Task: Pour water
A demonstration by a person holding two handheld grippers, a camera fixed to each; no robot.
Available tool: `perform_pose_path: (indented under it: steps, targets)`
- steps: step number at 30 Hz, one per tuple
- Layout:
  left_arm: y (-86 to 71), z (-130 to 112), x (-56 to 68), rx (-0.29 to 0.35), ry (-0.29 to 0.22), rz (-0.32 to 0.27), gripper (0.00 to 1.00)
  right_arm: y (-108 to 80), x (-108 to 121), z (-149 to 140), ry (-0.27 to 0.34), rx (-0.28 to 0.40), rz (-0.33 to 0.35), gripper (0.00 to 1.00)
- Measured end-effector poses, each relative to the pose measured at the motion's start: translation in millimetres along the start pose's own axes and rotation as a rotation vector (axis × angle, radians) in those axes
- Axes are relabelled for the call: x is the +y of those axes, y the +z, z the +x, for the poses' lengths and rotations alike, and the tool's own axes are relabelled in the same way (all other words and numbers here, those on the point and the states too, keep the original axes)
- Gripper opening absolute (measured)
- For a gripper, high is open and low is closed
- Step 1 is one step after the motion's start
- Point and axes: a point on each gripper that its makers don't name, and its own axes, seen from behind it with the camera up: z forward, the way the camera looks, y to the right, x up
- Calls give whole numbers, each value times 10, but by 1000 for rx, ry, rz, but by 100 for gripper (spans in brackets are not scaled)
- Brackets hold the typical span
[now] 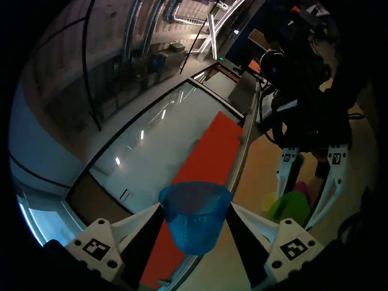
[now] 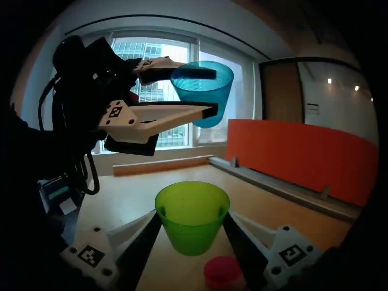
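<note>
while held high, left gripper (image 1: 195,207): clamped on blue cup (image 1: 195,223), up above green cup (image 2: 191,228)
right gripper (image 2: 191,213): closed on green cup, low over table (image 2: 131,194)
pink cup (image 2: 224,274): on table, just beside green cup

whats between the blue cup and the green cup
Nothing. In the right gripper view, only open air separates the blue cup from the green cup.

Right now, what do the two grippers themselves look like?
Both the left gripper and the right gripper have white tapered fingers with black inner pads and square black-and-white markers. The left one's body is black, with black cables.
</note>
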Motion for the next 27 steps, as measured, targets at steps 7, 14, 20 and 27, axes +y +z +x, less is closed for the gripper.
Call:
perform_pose_path:
  steps: [7, 14, 20, 27]
  targets:
    - [6, 7, -12, -4, 60, 9, 85, 7, -8, 27, -4, 1, 2, 88]
    - [8, 15, -7, -4, 104, 10, 85, 12, -10, 37, -5, 2, 4, 88]
    - [14, 14, -22, -7, 151, 14, 85, -4, -1, 39, -7, 3, 2, 88]
    - [17, 33, -36, -4, 180, 21, 85, -5, 9, 36, -9, 1, -1, 88]
